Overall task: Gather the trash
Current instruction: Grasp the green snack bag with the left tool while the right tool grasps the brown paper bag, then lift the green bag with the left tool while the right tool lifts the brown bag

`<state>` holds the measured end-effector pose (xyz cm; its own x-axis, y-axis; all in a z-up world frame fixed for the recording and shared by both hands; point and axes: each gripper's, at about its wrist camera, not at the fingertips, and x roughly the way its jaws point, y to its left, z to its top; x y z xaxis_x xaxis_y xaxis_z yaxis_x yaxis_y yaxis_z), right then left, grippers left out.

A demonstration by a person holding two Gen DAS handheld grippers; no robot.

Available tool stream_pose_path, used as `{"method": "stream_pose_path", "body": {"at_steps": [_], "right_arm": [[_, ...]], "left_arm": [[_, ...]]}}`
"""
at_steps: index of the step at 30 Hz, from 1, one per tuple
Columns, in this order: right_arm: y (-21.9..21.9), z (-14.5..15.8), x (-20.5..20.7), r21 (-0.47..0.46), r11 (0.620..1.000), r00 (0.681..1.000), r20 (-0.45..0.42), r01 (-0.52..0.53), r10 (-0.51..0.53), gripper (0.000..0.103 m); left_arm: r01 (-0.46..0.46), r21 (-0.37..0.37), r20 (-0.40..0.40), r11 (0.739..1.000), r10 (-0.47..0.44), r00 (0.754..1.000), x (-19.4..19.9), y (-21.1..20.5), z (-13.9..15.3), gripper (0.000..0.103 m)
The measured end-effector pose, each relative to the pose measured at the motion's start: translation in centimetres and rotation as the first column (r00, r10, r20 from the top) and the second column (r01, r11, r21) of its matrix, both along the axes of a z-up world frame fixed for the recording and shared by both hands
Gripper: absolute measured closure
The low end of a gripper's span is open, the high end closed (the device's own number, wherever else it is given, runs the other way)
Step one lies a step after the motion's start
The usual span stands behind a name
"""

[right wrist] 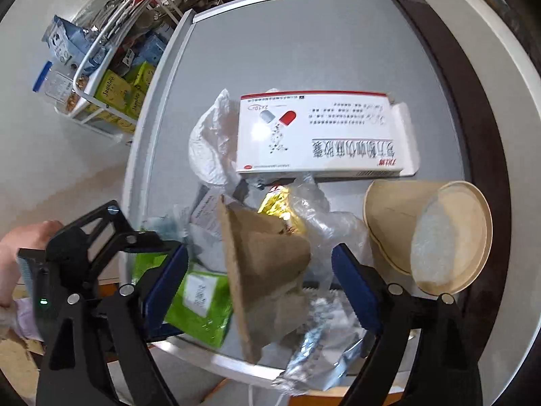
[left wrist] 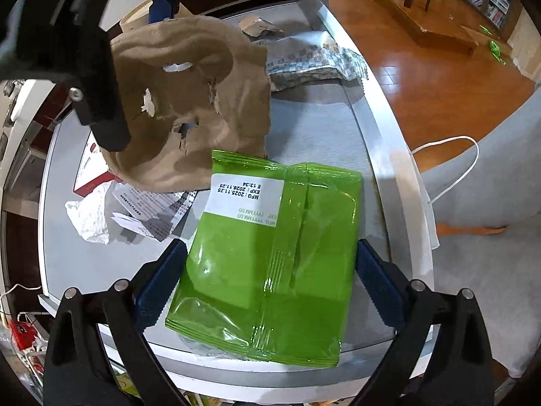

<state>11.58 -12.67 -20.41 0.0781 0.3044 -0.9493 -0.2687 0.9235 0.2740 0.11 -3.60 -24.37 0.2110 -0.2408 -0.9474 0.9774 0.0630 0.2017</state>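
Note:
A green snack packet (left wrist: pixel 270 264) lies on the grey table (left wrist: pixel 321 142) near its front edge. My left gripper (left wrist: pixel 267 284) is open, its blue pads on either side of the packet. A torn brown cardboard piece (left wrist: pixel 189 101) hangs above the table, right under the right gripper's black body (left wrist: pixel 84 77) at upper left. In the right wrist view my right gripper (right wrist: pixel 260 287) is open around that brown cardboard (right wrist: pixel 263 264). Below it lie the green packet (right wrist: pixel 199 304), clear plastic wrap (right wrist: pixel 314 209), a white medicine box (right wrist: pixel 321 135), a paper cup (right wrist: pixel 429 230) on its side and a silver wrapper (right wrist: pixel 318 348).
White crumpled tissue (left wrist: pixel 88 216) and printed leaflets (left wrist: pixel 152 209) lie left of the green packet. A silver patterned wrapper (left wrist: pixel 311 57) lies at the far end. A wire rack of snack packs (right wrist: pixel 101 67) stands beside the table. A white bag (left wrist: pixel 473 182) sits to the right.

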Motion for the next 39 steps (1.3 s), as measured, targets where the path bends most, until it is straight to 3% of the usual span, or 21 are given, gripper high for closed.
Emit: {"method": "stream_pose_path", "body": {"at_steps": [2,5,10,14,26,29,33,39], "right_arm": [[0.3,-0.1,0.2,0.005,1.0,1.0,-0.014,-0.008,0.008,0.019],[0.7,-0.3,0.2,0.0,1.0,1.0,-0.018,-0.019,0.019,0.045],[0.9,-0.2,0.2,0.001,1.0,1.0,0.001,-0.03,0.03,0.068],[0.8,0.1,0.1,-0.021,0.999,0.999,0.027,-0.04,0.041,0.071],[-1.2,3.0,-1.1,0.015,1.0,0.989,0.147,0.005,-0.007,0.074],[-1.9,4.2,-1.5,0.012,0.999,0.981,0.191,0.037,-0.038,0.078],[-2.8,5.7,-2.1,0.03,0.997,0.967,0.246,0.067,-0.072,0.083],[-3.6,5.4,-2.3,0.049,0.994,0.967,0.231,0.095,-0.104,0.085]], "left_arm": [[-0.003,-0.004,-0.006,1.0,0.003,1.0,0.2,0.2,0.0,0.005],[-0.008,-0.007,-0.003,1.0,0.008,1.0,1.0,0.7,0.6,0.006],[-0.033,-0.013,-0.019,0.999,0.033,0.999,1.3,1.1,0.6,0.011],[-0.07,-0.026,-0.043,0.997,0.069,0.997,2.2,1.8,1.3,0.017],[-0.218,-0.117,-0.097,0.969,0.207,0.973,3.9,4.8,4.6,0.018],[-0.29,-0.171,-0.12,0.942,0.273,0.955,4.3,5.7,5.8,0.018],[-0.398,-0.252,-0.176,0.882,0.363,0.915,4.6,6.1,7.5,0.018],[-0.469,-0.281,-0.194,0.837,0.429,0.882,4.3,5.9,7.5,0.018]]}}
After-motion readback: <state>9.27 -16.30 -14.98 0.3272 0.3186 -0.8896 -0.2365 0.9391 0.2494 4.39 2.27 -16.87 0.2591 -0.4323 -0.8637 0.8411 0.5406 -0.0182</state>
